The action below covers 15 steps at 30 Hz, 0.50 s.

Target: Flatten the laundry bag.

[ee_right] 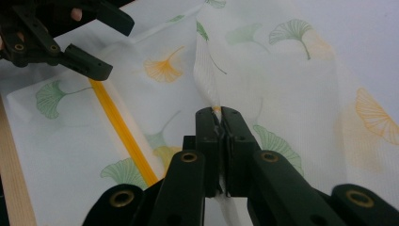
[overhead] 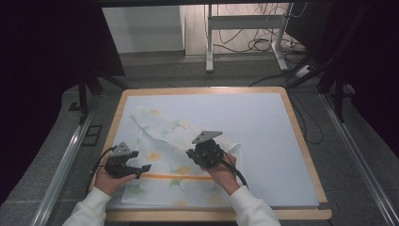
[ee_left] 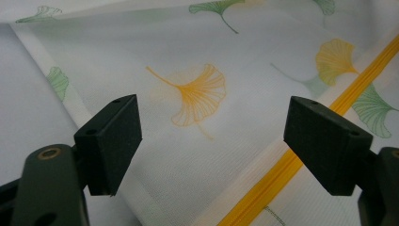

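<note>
1. A thin white cloth (overhead: 181,155) printed with ginkgo leaves and an orange stripe (overhead: 176,177) is seen lying partly crumpled on a pale mat (overhead: 273,136) that covers a wooden table (overhead: 308,155). The cloth sits at the near left part of the mat, in front of the person.

2. The right gripper (ee_right: 219,117) is clamped shut on a raised pleat of the cloth, which is pinched between its jaws and lifted off the surface.

3. The left gripper (ee_left: 211,141) is held with its jaws wide apart above the cloth near its left edge. Nothing is between them, and the stripe runs under the right-hand jaw.

4. The step in hand is judged to be spreading or folding the cloth.

5. To do it well, the pinch should be kept firm, since thin fabric is likely to slip.

6. The free gripper is best closed on the edge or a corner just below it, so that the cloth can be drawn taut between both grips.

7. The cloth should be pulled slowly and kept low, so that fresh wrinkles are not made.
</note>
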{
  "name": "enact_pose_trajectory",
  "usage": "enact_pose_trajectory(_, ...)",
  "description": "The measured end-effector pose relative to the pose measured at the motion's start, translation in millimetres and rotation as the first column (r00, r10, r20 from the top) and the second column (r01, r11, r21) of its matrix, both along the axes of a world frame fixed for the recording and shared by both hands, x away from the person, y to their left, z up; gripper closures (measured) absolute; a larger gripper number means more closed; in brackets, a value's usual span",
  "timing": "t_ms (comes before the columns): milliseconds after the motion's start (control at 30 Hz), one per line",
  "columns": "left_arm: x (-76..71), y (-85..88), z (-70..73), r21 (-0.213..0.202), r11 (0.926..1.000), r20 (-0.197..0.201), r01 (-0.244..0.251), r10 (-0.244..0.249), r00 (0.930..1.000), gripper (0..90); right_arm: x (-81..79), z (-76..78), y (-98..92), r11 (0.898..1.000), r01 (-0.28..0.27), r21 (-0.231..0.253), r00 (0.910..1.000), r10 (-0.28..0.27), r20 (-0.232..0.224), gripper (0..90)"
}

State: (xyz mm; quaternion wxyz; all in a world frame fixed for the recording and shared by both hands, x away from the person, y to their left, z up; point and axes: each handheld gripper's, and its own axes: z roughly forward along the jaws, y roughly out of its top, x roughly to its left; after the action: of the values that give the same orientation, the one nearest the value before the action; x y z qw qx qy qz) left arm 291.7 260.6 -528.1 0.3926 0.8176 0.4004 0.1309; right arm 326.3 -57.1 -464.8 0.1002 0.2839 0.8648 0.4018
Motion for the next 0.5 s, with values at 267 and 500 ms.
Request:
enact_pose_trajectory(267, -0.2, 0.3, 0.2, 0.001, 1.0000, 0.002, 0.000, 0.000, 1.0000, 19.3, 7.1, 4.1, -11.2, 0.999, 0.030, 0.023, 0.9995, -0.030, 0.013, 85.9)
enact_pose_trajectory(500, 0.4, 0.2, -0.2, 0.006, 1.0000, 0.002, 0.003, -0.003, 1.0000, 19.3, 12.8, 5.9, -19.2, 0.998, 0.055, 0.035, 0.9983, -0.055, 0.015, 85.9)
